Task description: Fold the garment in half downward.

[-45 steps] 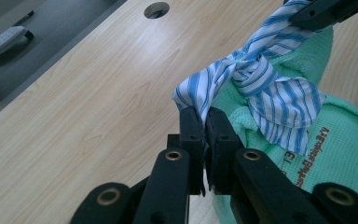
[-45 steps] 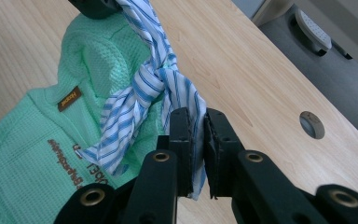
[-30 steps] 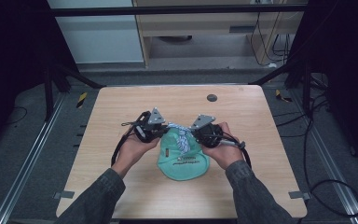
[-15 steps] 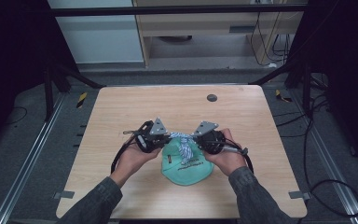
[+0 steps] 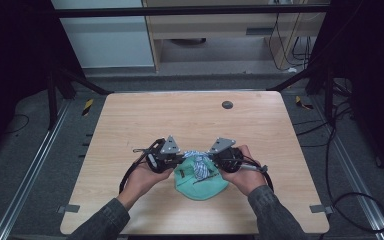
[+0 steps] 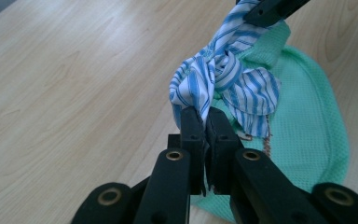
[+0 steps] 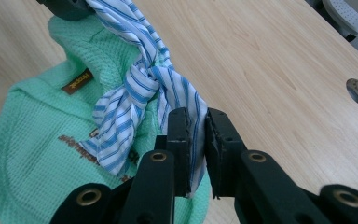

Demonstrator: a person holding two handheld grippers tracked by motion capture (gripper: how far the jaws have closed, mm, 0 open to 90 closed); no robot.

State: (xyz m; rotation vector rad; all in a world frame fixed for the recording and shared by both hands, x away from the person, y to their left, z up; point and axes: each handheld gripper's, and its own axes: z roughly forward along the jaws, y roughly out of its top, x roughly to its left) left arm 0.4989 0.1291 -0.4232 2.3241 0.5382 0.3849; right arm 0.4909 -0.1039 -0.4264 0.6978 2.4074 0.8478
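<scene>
Striped blue-and-white cloth (image 6: 223, 79), soft, light and limp, is judged best taken by its loose ends, either side of the knot. It is held over a green waffle cloth (image 5: 200, 186) near the desk (image 5: 130, 125) front edge. The left hand-held gripper (image 6: 204, 122) is clamped on one end, the right hand-held gripper (image 7: 196, 122) on the other, both hands (image 5: 142, 176) low, close together, jaws angled inward.

High view: dim surroundings, near black at both sides; bench (image 5: 190, 120) evenly lit from above, soft faint shadows, slight softness overall, no glare. Gripper views: bright, diffuse light; mild sheen on pale wood; striped cloth (image 6: 223, 79) and green cloth (image 7: 32, 140) sharp; black jaws at bottom edge slightly soft; far corners blurred, mild wide-angle stretch.
</scene>
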